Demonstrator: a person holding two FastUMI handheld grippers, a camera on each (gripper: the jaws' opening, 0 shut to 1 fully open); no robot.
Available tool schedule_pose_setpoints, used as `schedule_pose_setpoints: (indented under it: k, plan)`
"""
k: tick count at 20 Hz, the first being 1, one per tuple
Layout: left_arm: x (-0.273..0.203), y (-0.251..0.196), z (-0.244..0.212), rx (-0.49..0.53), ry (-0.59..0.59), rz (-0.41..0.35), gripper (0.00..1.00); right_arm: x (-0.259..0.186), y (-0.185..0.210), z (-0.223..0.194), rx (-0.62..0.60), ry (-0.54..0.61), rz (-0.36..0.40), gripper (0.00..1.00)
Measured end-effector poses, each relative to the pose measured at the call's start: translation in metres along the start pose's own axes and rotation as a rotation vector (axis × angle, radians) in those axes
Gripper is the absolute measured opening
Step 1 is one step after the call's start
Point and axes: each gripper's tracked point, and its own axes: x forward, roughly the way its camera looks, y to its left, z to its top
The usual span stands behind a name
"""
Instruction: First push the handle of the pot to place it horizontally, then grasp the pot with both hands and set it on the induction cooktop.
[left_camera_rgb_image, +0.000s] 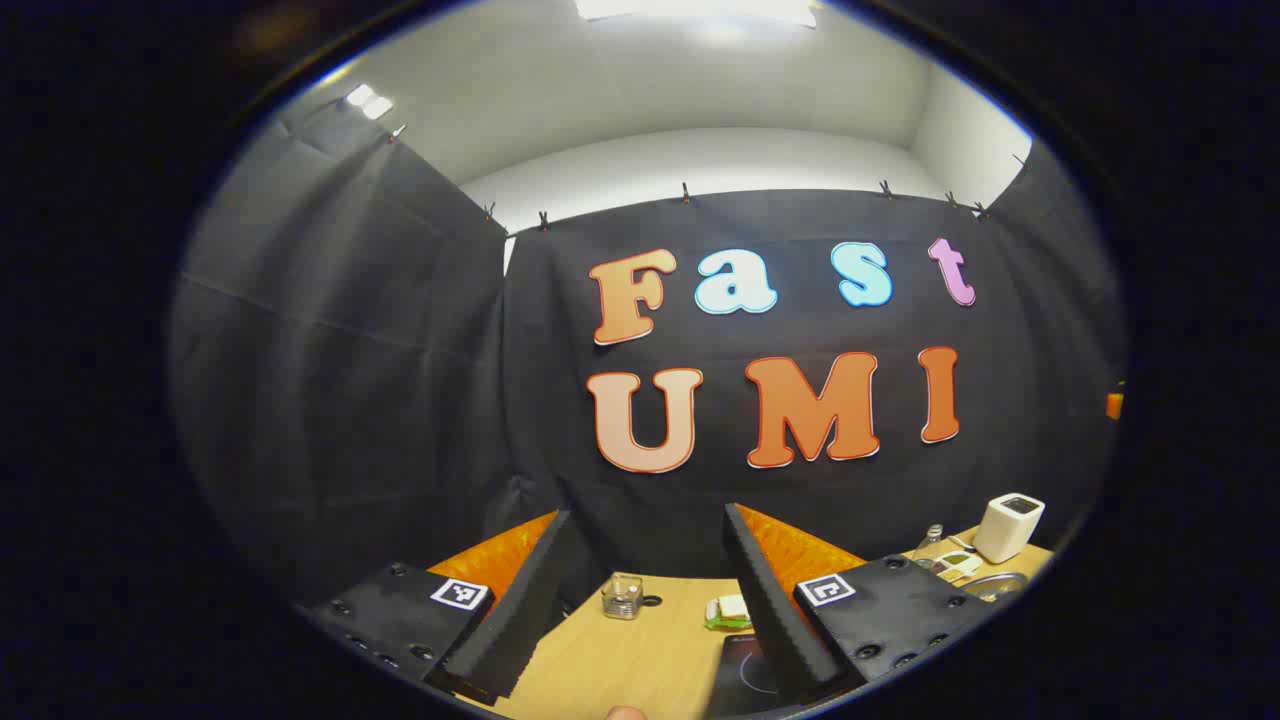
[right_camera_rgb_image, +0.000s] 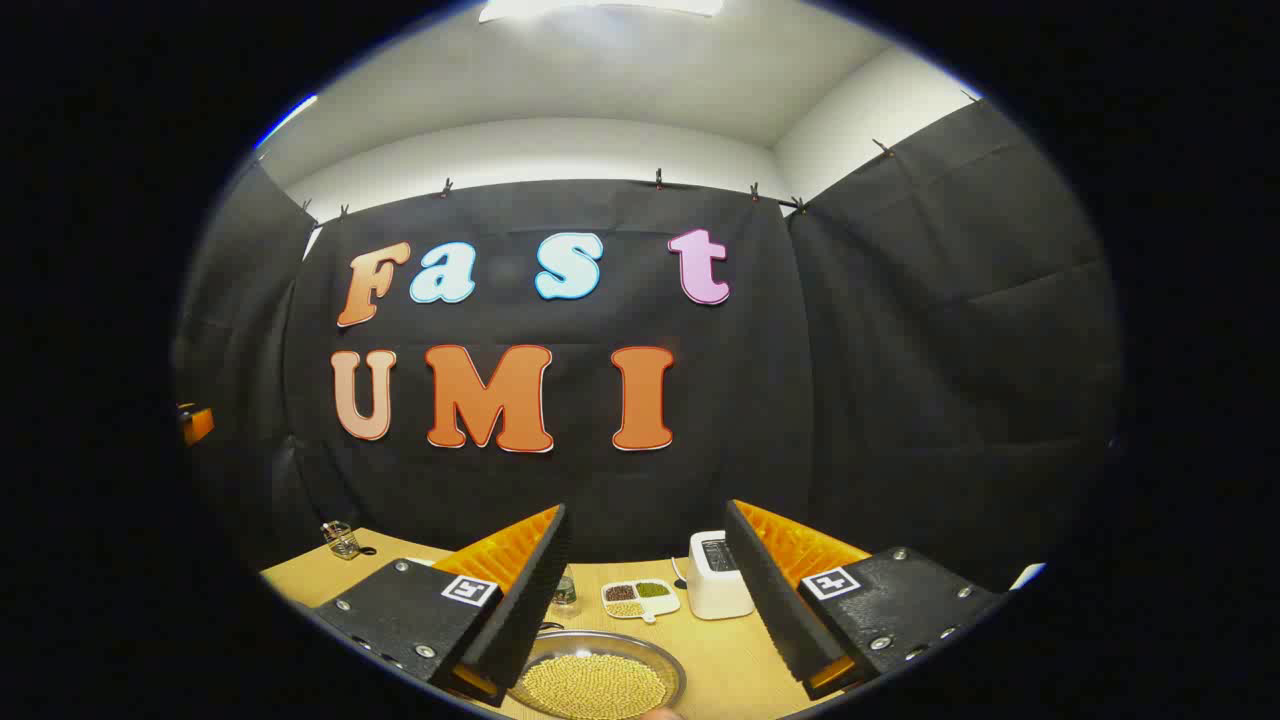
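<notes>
Both tools are raised and aimed at the booth wall, well above the table (left_camera_rgb_image: 640, 650). The left hand-held gripper (left_camera_rgb_image: 640, 610) has its fingers apart and empty; just below its right finger lies the dark cooktop (left_camera_rgb_image: 745, 665), with a small glass (left_camera_rgb_image: 622, 596) ahead. The right hand-held gripper (right_camera_rgb_image: 645, 610) is also spread wide with nothing between its fingers. Below it, toward its left finger, sits the metal pot (right_camera_rgb_image: 597, 680), filled with pale beads; I cannot make out its handle. A white box (right_camera_rgb_image: 718, 575) and a sample tray (right_camera_rgb_image: 640, 597) stand beyond. The likely risk is that a blind or hasty shove at the handle, or an uneven two-handed lift, would tilt the pot and spill the beads.
</notes>
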Motion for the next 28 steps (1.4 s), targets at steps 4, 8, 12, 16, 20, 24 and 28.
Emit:
schedule_pose_setpoints:
  k: [4, 8, 12, 16, 20, 24, 28]
  plan:
    - [0.0, 0.015, 0.013, -0.018, -0.021, 0.018, 0.99, -0.003, 0.005, -0.006, -0.01, 0.018, 0.014, 0.95]
    - [-0.005, 0.04, 0.025, 0.08, -0.066, 0.09, 0.98, -0.004, 0.008, -0.01, -0.026, 0.032, 0.028, 0.95]
    - [-0.004, 0.018, 0.0, 0.043, 0.02, 0.02, 0.99, -0.001, 0.008, -0.009, -0.016, 0.026, 0.024, 0.95]
    - [-0.001, 0.046, 0.005, -0.04, 0.023, 0.057, 1.0, -0.002, 0.013, -0.016, -0.002, 0.032, 0.039, 0.95]
    - [-0.008, 0.078, 0.003, -0.032, 0.017, 0.147, 0.96, 0.002, 0.012, -0.027, -0.01, 0.067, 0.038, 0.95]
    - [-0.017, 0.076, 0.003, 0.002, 0.021, 0.133, 0.97, 0.0, 0.009, -0.021, -0.012, 0.048, 0.026, 0.95]
    - [-0.022, 0.056, 0.007, 0.014, 0.0, 0.089, 0.98, -0.004, 0.01, -0.026, -0.02, 0.056, 0.032, 0.95]
